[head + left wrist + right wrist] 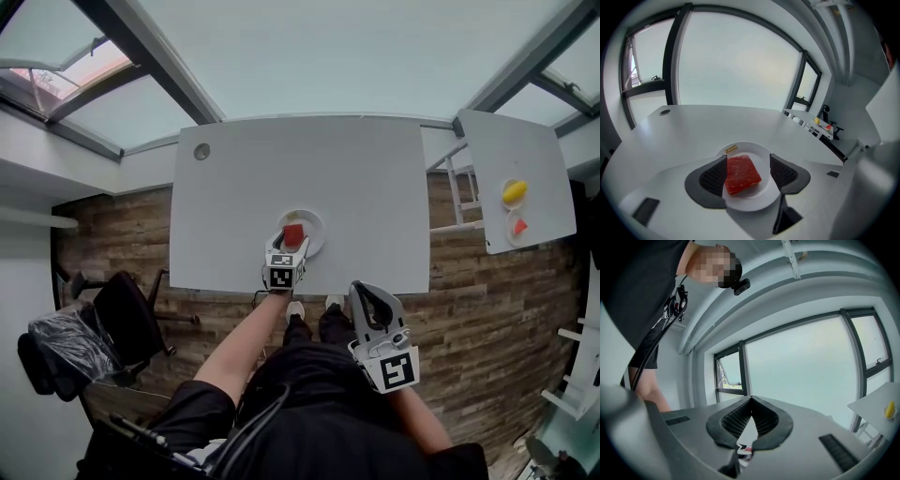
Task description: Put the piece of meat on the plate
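While the red rectangular slab of meat (742, 173) lies on the round white plate (754, 199) at six o'clock on the white table (281, 178), the left gripper (748, 159) straddles it with its jaws apart. A careless withdrawal could snag it and drag it off. The right gripper (751, 399) is closed and empty.

Head view: from overhead, steeply down. Whole counter (375, 178) and floor (469, 309) around it in frame, all small.

Left gripper view: camera on left tool (291, 246), tilted down, close over plate (759, 152), facing across counter to window (736, 61).

Right gripper view: camera on right tool (364, 292), level, facing windows (801, 366).

Head and left views share plate, counter, side table (525, 178) — right view catches side table's edge too.
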Demonstrator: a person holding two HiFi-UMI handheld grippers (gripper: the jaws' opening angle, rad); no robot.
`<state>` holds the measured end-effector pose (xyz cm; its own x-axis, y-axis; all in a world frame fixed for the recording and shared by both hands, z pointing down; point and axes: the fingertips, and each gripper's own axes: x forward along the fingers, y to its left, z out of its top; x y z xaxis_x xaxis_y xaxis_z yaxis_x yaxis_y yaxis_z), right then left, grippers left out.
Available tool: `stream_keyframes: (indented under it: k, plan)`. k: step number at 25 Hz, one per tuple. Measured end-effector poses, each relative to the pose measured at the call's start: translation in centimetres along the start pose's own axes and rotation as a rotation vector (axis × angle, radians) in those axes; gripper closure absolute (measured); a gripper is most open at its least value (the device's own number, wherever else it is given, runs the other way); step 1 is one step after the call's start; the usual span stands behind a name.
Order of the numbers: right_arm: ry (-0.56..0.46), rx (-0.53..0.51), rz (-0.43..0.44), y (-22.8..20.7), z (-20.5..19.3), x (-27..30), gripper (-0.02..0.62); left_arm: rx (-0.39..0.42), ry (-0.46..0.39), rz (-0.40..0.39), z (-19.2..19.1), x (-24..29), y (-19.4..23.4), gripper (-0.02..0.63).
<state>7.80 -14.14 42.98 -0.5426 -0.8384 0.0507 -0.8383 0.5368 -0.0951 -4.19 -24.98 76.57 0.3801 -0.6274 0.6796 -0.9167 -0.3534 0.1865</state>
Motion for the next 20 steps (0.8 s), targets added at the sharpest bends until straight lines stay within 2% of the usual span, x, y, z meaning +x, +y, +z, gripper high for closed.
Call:
stream_keyframes:
  k: [5,8,12,14,17,20]
  plan:
    - [-0.003,0.026,0.003,0.5,0.0,-0.1,0.592,0.017,-0.042,-0.027,0.8,-1.4,-1.1,0.336]
    - [-0.025,0.028,0.011,1.2,0.4,0.1,0.592,-0.003,-0.089,-0.041,1.8,-3.0,-1.3,0.336]
    - [-0.015,0.045,0.017,1.9,0.3,0.2,0.592,-0.015,-0.148,-0.158,2.5,-6.2,-3.3,0.337]
    - [-0.019,0.051,0.021,2.4,0.4,0.5,0.592,0.026,-0.183,-0.166,2.9,-8.4,-4.0,0.415]
    - [-0.039,0.051,0.030,2.8,0.7,0.9,0.592,0.037,-0.250,-0.181,4.1,-11.7,-4.9,0.602]
    - [-0.044,0.061,0.037,3.8,0.7,0.9,0.592,-0.005,-0.296,-0.225,4.6,-15.0,-6.2,0.603]
